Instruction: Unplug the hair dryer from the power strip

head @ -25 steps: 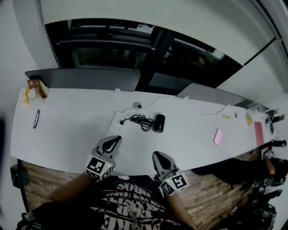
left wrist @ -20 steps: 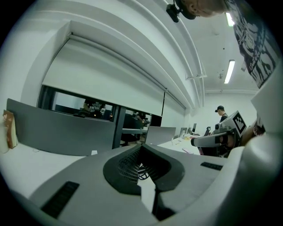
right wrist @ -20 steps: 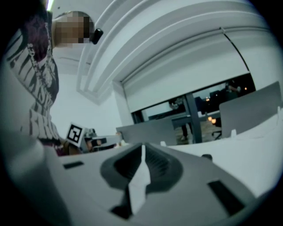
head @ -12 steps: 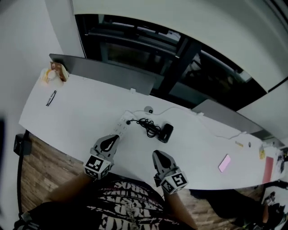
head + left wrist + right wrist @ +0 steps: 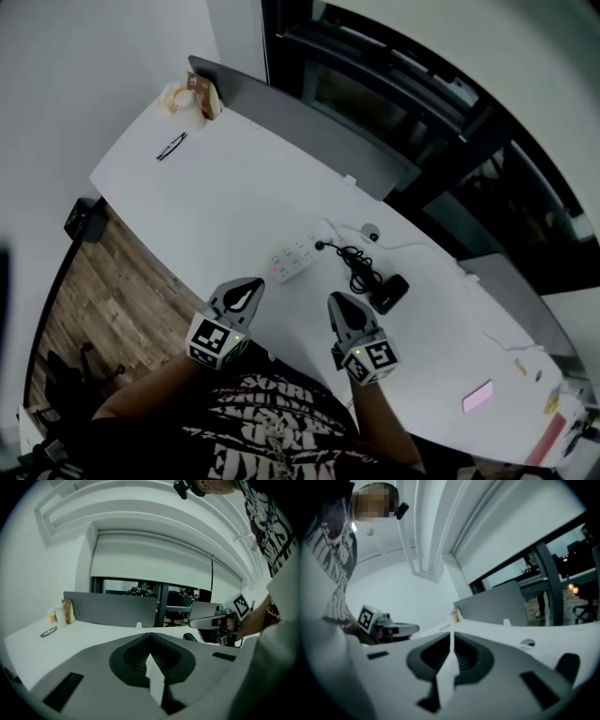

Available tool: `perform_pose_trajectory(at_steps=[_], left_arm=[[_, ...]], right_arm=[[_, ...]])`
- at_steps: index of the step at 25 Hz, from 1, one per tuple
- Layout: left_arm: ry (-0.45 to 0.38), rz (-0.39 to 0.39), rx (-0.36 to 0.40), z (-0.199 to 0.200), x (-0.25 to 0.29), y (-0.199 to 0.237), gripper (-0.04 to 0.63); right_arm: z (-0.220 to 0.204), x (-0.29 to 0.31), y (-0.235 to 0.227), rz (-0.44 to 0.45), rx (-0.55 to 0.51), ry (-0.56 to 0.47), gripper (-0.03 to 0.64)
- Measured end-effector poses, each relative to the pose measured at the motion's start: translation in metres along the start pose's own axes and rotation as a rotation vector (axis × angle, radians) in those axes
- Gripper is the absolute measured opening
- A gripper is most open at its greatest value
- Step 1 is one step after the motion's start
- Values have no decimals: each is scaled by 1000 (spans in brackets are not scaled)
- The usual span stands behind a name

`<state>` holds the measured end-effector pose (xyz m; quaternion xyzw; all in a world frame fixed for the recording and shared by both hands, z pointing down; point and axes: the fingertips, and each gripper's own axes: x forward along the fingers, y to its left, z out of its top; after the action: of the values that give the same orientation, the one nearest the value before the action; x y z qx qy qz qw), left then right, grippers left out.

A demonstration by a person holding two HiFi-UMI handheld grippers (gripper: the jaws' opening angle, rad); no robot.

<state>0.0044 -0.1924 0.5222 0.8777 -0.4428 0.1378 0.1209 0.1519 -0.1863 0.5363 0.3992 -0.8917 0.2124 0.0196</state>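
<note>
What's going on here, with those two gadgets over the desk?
A person at the white desk holds a gripper in each hand. The left gripper and right gripper both have their jaws together and empty. Beyond them lies a black hair dryer, whose cord looks plugged into the white power strip. Neither gripper touches them.

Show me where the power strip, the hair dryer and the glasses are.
power strip [image 5: 291, 262]: head view, middle of its white top.
hair dryer [image 5: 390, 292]: head view, its black body.
glasses [image 5: 171, 147]: head view, on the frame.
</note>
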Motion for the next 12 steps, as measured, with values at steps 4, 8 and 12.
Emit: perform_pose_trajectory(at_steps=[4, 8, 12], left_arm=[[100, -46, -57, -34, 24, 21, 26], [222, -107, 4, -74, 84, 31, 26], [335, -223, 169, -110, 147, 20, 26]], right_arm=[[-34, 54, -32, -98, 31, 89, 44], [-81, 106, -77, -218, 212, 177, 184], [-92, 138, -107, -336, 330, 139, 198]])
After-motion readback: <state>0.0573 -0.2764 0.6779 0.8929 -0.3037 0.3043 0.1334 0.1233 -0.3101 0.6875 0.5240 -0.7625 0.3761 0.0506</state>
